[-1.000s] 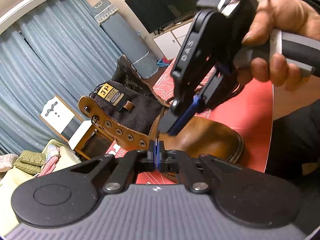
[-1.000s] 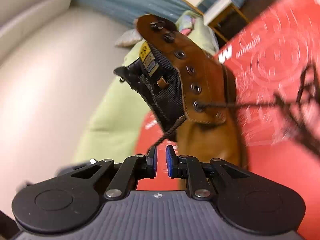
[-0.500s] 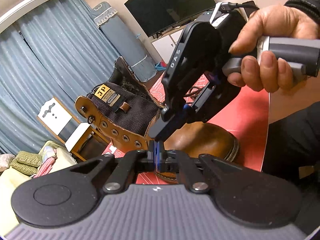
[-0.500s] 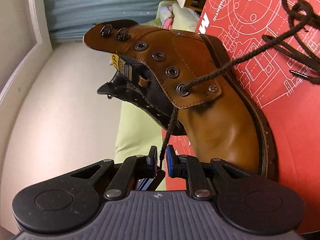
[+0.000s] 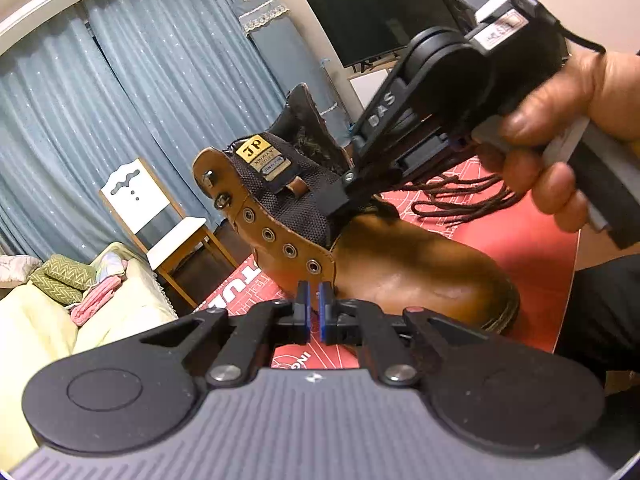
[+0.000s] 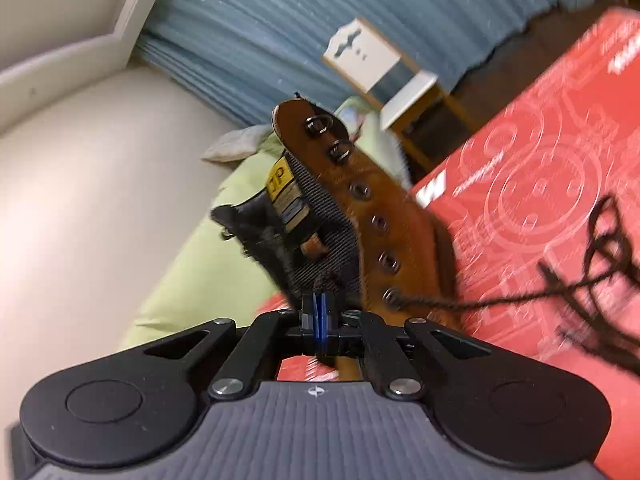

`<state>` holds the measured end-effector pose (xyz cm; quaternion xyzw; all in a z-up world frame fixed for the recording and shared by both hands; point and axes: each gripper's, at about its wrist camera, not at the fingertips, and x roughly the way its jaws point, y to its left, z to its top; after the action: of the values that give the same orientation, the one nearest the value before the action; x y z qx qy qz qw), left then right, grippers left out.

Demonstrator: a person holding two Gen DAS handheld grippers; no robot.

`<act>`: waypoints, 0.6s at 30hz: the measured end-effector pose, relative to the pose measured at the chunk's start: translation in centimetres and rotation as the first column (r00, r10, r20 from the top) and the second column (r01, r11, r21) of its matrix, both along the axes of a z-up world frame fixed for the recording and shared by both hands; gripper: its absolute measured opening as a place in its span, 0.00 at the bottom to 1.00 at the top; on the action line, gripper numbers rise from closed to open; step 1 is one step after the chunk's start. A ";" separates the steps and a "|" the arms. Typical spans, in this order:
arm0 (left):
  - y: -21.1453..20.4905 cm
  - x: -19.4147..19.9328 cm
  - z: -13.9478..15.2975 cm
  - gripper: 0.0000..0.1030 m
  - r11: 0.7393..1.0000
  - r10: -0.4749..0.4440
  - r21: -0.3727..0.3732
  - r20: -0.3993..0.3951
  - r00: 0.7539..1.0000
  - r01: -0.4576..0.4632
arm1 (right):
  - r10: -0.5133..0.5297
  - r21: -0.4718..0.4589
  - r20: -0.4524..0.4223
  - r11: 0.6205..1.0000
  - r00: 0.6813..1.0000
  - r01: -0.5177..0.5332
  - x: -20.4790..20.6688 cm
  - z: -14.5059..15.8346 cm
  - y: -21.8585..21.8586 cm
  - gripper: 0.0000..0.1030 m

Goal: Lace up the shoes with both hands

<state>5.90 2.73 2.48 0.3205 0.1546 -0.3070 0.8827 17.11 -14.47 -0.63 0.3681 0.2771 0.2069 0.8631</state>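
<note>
The brown leather boot lies on its side on a red printed mat across the middle of the left wrist view, its dark mesh tongue exposed and a row of metal eyelets running along the flap toward the lower centre. A dark brown lace comes out of the lowest eyelet in the right wrist view and trails to the right edge into a loose tangle on the mat. The right tool, at lower centre of that view, is closing with its blue pads nearly together on a stretch of lace at the tongue's base. The left tool is opening, a narrow gap between its pads, nothing visibly held. A hand at upper right grips the right tool's handle. Blue curtains and a white chair fill the left.
</note>
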 end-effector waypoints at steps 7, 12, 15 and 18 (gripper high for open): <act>-0.1 0.4 -0.5 0.06 1.000 -0.005 0.006 -0.002 1.000 0.005 | 0.005 0.012 -0.014 1.000 1.000 -0.004 0.6 -1.1 1.2 0.02; -0.5 1.2 -0.9 0.07 0.999 0.005 0.033 0.014 1.000 -0.005 | 0.022 0.132 -0.104 0.991 0.994 -0.008 2.0 -3.1 0.7 0.02; -0.8 1.9 -1.1 0.08 0.999 0.010 0.046 0.020 1.000 -0.011 | 0.043 0.184 -0.167 0.983 0.985 -0.011 2.3 -3.9 0.7 0.02; -1.2 2.6 -1.4 0.08 0.998 0.007 0.068 0.029 1.000 -0.009 | 0.050 0.206 -0.191 0.979 0.980 -0.010 2.2 -4.2 0.7 0.02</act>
<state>8.52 1.54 1.07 0.3544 0.1536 -0.2932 0.8746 19.28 -13.80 -4.84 0.4689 0.3431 0.2102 0.7863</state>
